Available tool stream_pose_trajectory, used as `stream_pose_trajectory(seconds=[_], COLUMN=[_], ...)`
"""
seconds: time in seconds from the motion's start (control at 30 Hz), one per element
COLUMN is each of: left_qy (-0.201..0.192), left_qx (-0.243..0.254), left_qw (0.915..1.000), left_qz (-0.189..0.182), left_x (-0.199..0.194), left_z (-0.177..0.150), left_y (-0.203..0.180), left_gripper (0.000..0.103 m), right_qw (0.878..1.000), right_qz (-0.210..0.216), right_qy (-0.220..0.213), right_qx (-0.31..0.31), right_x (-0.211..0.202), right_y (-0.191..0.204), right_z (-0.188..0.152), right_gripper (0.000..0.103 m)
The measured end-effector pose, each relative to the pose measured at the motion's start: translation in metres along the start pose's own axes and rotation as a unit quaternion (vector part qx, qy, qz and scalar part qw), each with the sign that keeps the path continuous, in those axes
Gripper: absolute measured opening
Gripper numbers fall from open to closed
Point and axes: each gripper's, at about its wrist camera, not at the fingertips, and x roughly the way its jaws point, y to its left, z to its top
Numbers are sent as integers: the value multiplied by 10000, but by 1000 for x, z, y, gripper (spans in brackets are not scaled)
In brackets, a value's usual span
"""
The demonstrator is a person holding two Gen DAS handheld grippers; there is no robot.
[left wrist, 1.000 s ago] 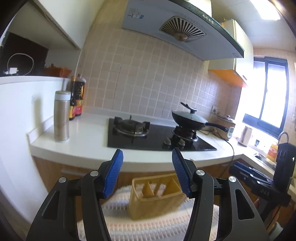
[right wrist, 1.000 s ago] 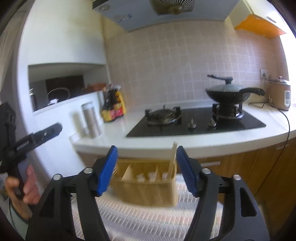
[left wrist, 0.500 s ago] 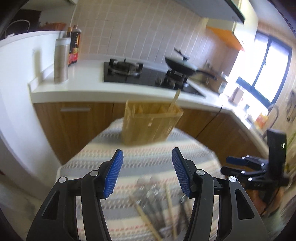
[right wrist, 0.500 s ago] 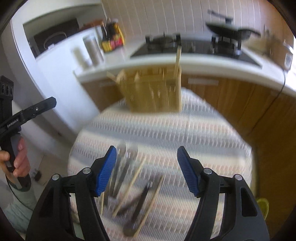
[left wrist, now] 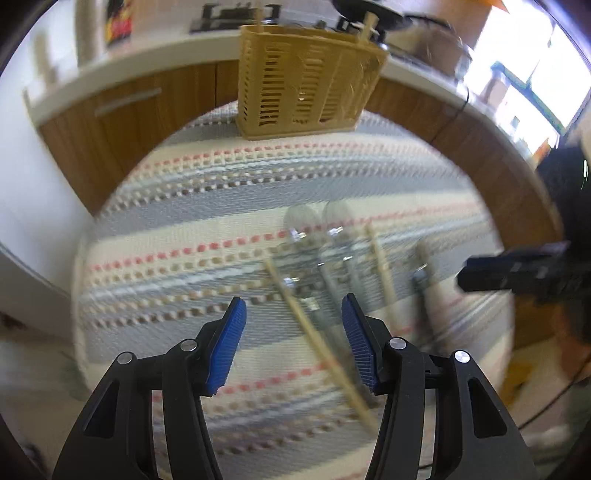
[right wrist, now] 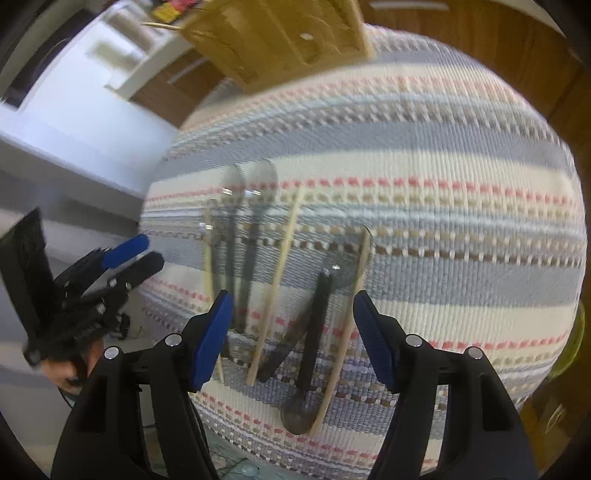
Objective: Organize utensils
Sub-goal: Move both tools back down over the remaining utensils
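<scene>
A yellow slotted utensil holder stands at the far edge of a round table with a striped cloth; it also shows in the right wrist view. Several utensils lie on the cloth: two spoons, wooden chopsticks and dark-handled pieces. They look blurred in the left wrist view. My left gripper is open and empty above the near part of the cloth. My right gripper is open and empty above the utensils.
Wooden cabinets and a white counter stand behind the table. The right gripper body shows at the right of the left wrist view; the left gripper and hand show at the left of the right wrist view.
Both grippers have tilted down from facing the stove and counter towards the table. The utensils on the cloth have come into view and closer. Both stay open.
</scene>
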Motion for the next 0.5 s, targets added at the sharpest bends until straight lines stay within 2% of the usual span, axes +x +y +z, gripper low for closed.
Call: stream_pose_trajectory(seconds=[0.07,0.13,0.23,0.4,0.5], left_qy=[108,296,497,559,570], left_qx=[128,55,24,45,73], left_qw=[9998,9995,9987,9984,9981], left_qz=[97,41,43,93,200], left_x=[9,17,32,45,50], left_z=[-4,-3,-5,-6,-7], left_y=[-3,-3,-3,-6,-6], left_gripper=[50,42,37,32,31], right_qw=[9999,9996,9990,9978,9978], right_qz=[60,46,129,169,8], right_qy=[79,144,206,338,420], right_qx=[134,233,383,539,505], right_x=[7,12,17,26,38], right_y=[-4,-7,-12,-14,-11], right_z=[2,4,7,12,14], right_gripper=[64,64,63,59,58])
